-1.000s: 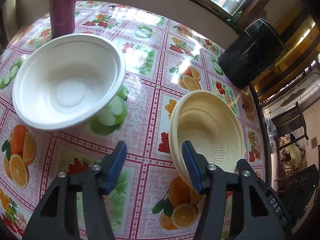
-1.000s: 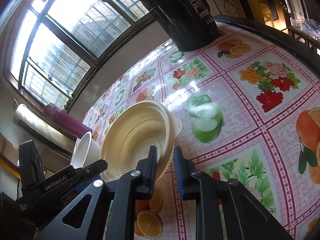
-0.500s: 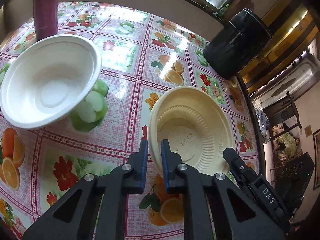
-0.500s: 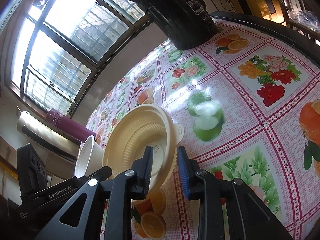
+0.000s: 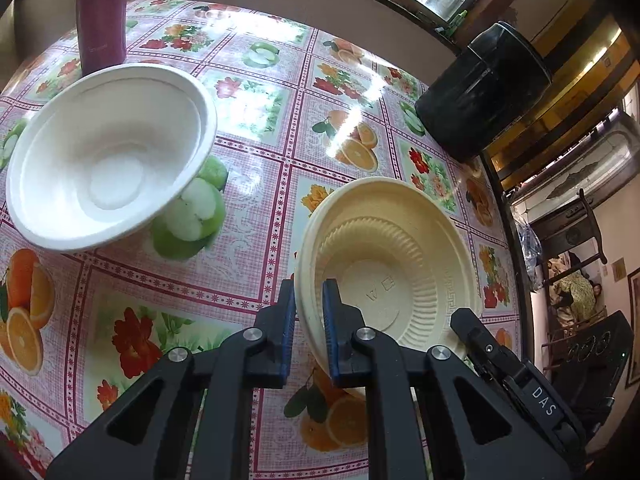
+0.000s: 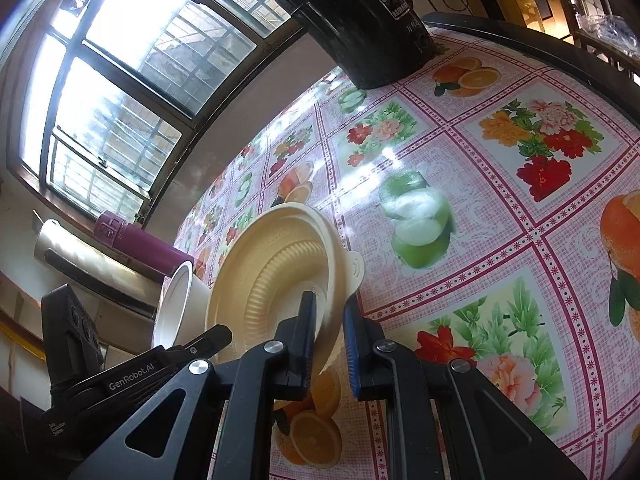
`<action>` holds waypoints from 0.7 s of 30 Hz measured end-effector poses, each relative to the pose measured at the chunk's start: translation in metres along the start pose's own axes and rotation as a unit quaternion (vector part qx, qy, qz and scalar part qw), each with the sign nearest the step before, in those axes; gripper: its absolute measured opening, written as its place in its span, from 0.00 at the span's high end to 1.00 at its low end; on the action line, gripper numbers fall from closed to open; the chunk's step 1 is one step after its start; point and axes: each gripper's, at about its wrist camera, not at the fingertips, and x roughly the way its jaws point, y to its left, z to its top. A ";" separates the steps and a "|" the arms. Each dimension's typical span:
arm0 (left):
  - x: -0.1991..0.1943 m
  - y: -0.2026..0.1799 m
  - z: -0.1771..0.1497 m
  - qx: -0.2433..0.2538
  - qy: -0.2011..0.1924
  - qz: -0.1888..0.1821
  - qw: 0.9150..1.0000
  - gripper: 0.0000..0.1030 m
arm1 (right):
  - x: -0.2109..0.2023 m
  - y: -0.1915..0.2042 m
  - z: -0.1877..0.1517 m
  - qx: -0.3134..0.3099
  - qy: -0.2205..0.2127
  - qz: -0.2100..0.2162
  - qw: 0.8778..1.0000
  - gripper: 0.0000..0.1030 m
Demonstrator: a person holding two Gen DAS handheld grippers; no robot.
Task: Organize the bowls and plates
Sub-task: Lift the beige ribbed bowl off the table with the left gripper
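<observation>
Since a second ago you had brought your left tongs [image 5: 309, 303] together from wide apart onto the near rim of the cream plate [image 5: 394, 264], low and right of centre in the left wrist view, while your right tongs [image 6: 329, 320], pinched on the opposite rim then, had parted and stood astride it. You had the plate tilted up off the fruit-patterned surface [image 5: 256, 152]. At upper left the white bowl [image 5: 108, 156] rested before a maroon bottle [image 5: 104, 12].

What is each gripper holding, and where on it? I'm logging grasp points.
The left gripper pinches the cream plate at its near rim. The right gripper straddles the opposite rim, apparently open.
</observation>
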 end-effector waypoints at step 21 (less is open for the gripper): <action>-0.003 -0.006 -0.010 0.019 -0.003 0.020 1.000 0.91 | -0.003 -0.007 -0.010 0.015 0.018 -0.016 1.000 0.87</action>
